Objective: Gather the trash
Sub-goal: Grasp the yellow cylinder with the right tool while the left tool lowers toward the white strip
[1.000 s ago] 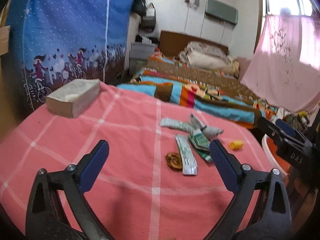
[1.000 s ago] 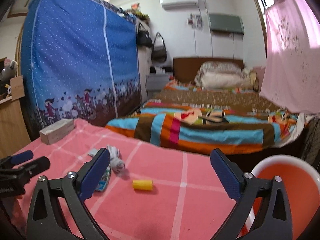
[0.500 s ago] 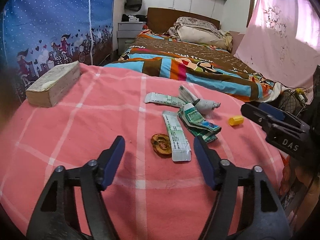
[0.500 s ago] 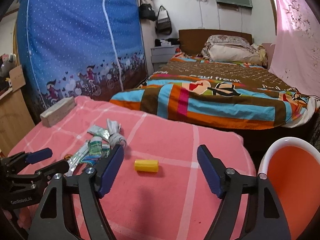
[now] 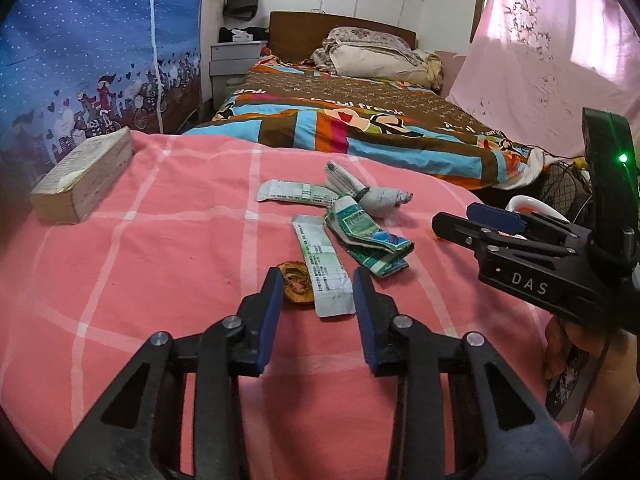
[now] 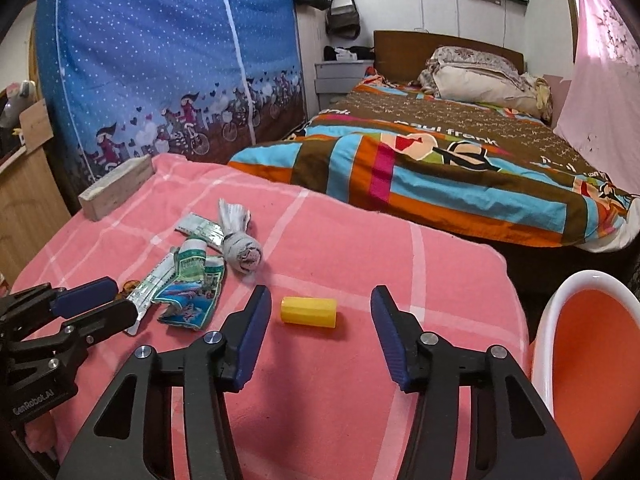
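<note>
The yellow cap [image 6: 308, 311] is lying on the pink cloth [image 6: 340, 248], long axis crosswise, at twelve o'clock from our right gripper [image 6: 316, 320], whose jaws are standing apart. Our left gripper [image 5: 314, 300], likewise parted, is framing the white sachet [image 5: 322, 276].

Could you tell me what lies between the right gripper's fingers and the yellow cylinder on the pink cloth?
Only bare pink cloth: in the right wrist view, the yellow cylinder lies just ahead of the open right gripper, untouched.
</note>
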Demonstrator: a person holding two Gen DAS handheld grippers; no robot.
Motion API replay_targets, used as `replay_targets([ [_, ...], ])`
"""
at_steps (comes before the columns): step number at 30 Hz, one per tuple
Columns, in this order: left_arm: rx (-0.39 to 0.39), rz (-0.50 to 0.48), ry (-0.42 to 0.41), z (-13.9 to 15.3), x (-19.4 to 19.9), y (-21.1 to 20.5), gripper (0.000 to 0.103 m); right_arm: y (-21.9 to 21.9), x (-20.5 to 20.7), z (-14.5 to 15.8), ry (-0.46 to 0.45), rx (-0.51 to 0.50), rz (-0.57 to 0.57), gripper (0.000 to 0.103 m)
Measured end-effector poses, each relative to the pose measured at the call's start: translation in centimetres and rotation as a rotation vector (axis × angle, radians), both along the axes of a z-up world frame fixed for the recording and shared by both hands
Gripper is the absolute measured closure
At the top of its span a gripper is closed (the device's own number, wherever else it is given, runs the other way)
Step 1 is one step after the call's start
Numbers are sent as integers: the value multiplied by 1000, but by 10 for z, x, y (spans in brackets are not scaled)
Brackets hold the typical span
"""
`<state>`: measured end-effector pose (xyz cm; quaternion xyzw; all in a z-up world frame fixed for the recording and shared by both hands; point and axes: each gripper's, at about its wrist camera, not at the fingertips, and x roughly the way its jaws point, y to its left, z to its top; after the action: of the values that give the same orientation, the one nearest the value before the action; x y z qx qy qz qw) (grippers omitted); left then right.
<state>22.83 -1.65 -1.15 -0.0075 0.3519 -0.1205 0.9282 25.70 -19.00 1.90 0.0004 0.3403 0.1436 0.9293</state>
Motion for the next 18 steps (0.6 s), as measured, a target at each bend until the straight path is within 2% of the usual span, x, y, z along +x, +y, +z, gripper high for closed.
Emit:
replay_targets([
  [11, 19, -26, 25, -4, 3, -6, 62, 8, 3, -4, 29, -20, 21, 62],
  [18, 27, -26, 17, -3, -1, -7, 62, 12, 5, -6, 47, -29, 28, 74],
])
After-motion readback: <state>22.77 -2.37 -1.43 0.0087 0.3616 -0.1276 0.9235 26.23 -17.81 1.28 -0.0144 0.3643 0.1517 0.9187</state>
